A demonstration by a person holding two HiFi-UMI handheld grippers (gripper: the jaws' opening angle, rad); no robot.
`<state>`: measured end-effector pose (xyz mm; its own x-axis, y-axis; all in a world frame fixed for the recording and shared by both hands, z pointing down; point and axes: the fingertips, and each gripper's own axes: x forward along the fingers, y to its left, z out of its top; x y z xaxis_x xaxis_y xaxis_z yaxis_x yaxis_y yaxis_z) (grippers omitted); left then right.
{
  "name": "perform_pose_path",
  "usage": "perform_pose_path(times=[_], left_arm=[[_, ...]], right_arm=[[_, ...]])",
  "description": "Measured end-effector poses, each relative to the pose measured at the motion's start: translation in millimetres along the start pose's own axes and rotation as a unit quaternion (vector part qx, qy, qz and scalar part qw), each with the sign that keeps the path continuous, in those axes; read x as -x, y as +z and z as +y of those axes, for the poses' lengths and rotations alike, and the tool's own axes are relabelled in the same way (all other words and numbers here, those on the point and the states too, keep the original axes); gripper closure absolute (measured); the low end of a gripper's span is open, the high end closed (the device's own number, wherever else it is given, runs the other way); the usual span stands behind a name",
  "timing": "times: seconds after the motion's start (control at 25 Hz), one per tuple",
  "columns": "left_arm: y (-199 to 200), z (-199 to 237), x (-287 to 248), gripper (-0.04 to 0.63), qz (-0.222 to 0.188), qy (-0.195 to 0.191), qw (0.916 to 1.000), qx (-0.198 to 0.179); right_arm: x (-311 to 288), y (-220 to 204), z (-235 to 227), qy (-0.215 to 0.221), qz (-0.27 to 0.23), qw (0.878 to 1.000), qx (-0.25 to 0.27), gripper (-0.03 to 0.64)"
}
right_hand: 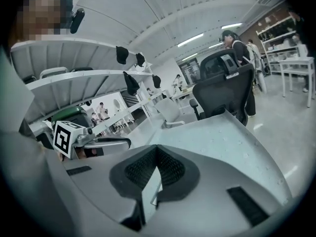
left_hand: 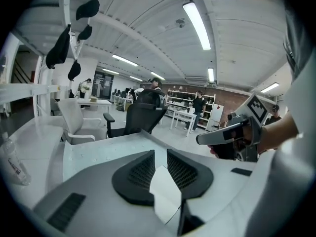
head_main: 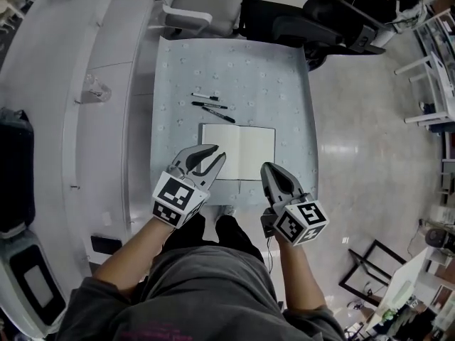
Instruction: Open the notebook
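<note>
- Notebook (head_main: pixel 245 151) lies open and flat on the bench (head_main: pixel 284 77), centred in the near half. Its near edge sits close to the bench's near edge, right in front of you.
- Your left tool (head_main: pixel 217 153) is open, jaws a little apart with nothing between them. The head view puts it over the notebook's left page.
- Your right tool (head_main: pixel 267 166) is closed, tips together and empty. It sits over the notebook's near right corner.
- Pens (head_main: pixel 211 106) lie beyond the notebook. The nearest one ends just beside its far edge.
- Right edge of the bench: bare floor (head_main: pixel 370 148) beyond it, so there is room to swing out that way.
- Left edge: a white side bench (head_main: pixel 106 162) runs alongside. A clear bottle (head_main: pixel 94 89) lies on it, well apart from the notebook.
- Far edge: a white chair (head_main: pixel 195 9) and a black chair (head_main: pixel 313 20) stand close against it.
- Writing: the left marker cube (head_main: pixel 174 199) and right marker cube (head_main: pixel 302 222) show black-and-white square patterns. The bottle's label is too small to read.
</note>
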<state>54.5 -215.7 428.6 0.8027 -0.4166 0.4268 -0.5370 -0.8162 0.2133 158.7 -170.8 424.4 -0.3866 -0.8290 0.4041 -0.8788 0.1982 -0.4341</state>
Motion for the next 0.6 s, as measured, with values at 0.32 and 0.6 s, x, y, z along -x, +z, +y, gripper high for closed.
perform_pose_path(times=[0.32, 0.6], left_arm=[[31.1, 18.6, 38.1, 0.522, -0.042, 0.029, 0.9987, -0.006], [47.2, 30.8, 66.8, 0.529, -0.068, 0.054, 0.9962, -0.009]], right_arm=[[-15.4, 28.8, 35.0, 0.025, -0.014, 0.999, 0.031, 0.614], [-24.1, 46.8, 63.8, 0.049, -0.025, 0.997, 0.053, 0.614]])
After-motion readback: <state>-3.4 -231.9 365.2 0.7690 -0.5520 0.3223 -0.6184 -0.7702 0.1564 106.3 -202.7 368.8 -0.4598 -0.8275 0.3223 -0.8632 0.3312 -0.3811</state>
